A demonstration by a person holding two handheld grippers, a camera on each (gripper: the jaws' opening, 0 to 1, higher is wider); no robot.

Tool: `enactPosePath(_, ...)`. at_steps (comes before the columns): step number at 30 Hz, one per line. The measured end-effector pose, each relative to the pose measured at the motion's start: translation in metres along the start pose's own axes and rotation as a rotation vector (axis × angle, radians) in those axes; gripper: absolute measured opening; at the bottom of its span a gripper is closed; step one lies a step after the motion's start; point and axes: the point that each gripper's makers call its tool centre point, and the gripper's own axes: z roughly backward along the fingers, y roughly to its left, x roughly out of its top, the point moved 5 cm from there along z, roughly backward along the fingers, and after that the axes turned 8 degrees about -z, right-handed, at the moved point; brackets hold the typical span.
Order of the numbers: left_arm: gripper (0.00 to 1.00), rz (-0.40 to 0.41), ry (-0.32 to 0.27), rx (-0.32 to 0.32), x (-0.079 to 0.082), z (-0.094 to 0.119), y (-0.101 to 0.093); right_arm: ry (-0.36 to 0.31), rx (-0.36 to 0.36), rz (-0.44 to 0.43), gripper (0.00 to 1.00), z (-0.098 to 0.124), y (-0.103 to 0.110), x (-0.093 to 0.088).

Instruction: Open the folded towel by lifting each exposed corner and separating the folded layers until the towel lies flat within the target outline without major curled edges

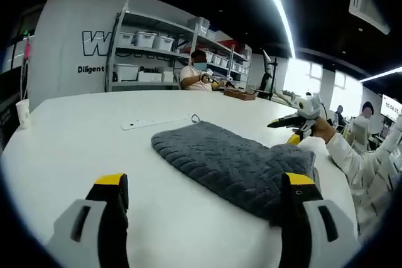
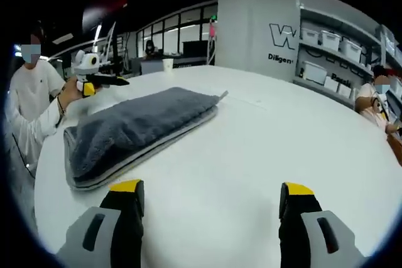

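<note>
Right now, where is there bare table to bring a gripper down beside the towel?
In the right gripper view, the white table lies bare from the folded grey towel across to its far edge. In the left gripper view, bare table fronts the towel. It is crowded at the towel's end, near another person's gripper.

Towel (image 1: 235, 162): dark grey, wavy quilted pattern, pale grey underside edge. Table (image 2: 251, 149): white. Both grippers' jaws at 6 o'clock were black, yellow-tipped.
</note>
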Motion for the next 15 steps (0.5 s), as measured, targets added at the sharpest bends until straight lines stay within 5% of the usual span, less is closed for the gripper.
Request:
enactPosePath(7,0.99,-0.011,0.015,-0.007,-0.002,-0.001,-0.003,0.008,-0.030,0.056,0.91,0.027,0.012,-0.001)
enactPosePath(15,0.99,-0.012,0.012,-0.009,-0.001,0.001,-0.003,0.021,-0.025,0.159,0.91,0.045,0.052,-0.003)
